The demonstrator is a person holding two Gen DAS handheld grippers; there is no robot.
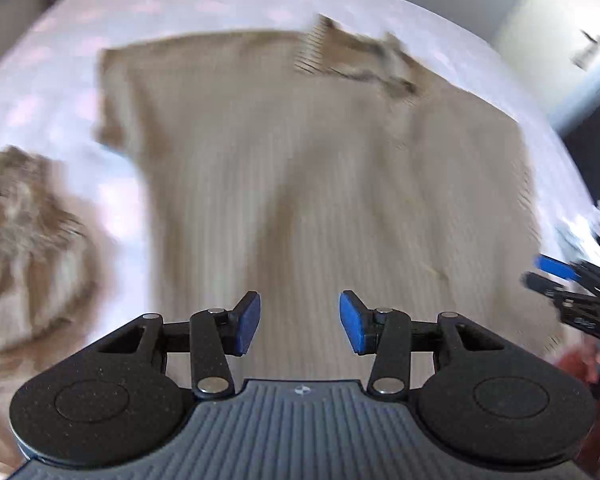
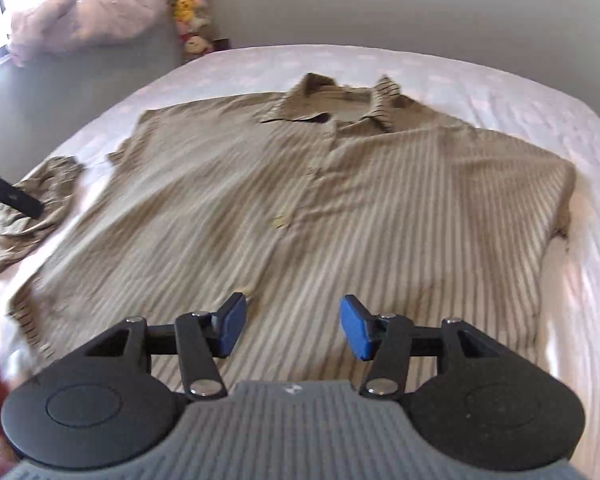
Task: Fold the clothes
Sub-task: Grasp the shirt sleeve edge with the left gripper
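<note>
1. Shirt (image 2: 300, 208) fabric, tan with fine stripes, lies under both tongs, spread flat on the bed (image 2: 520, 92); neither pair pinches it.
2. Left tongs (image 1: 300, 322) hang above the shirt's near part with their blue pads (image 1: 247, 322) spread apart and nothing between them.
3. Right tongs (image 2: 293, 326) hang over the near hem, just right of the button placket, pads likewise spread and gripping nothing.
4. In the left wrist view the right tongs (image 1: 540, 272) show at the right edge, over the shirt's right side; the view is blurred.
5. In the right wrist view a dark part of the left tongs reaches in at the left edge, over a crumpled sleeve (image 2: 28, 208) that lies left of the shirt's body.
6. Collar (image 2: 340, 104) sits at the far end, its flaps partly raised.
7. The right sleeve is tucked at the right edge of the body.
8. Pale pink sheet covers the bed around the shirt.
9. Far left, beyond the bed, a pink pillow (image 2: 88, 16) rests on a grey ledge, with a column of plush toys (image 2: 190, 4) beside it against the wall.
</note>
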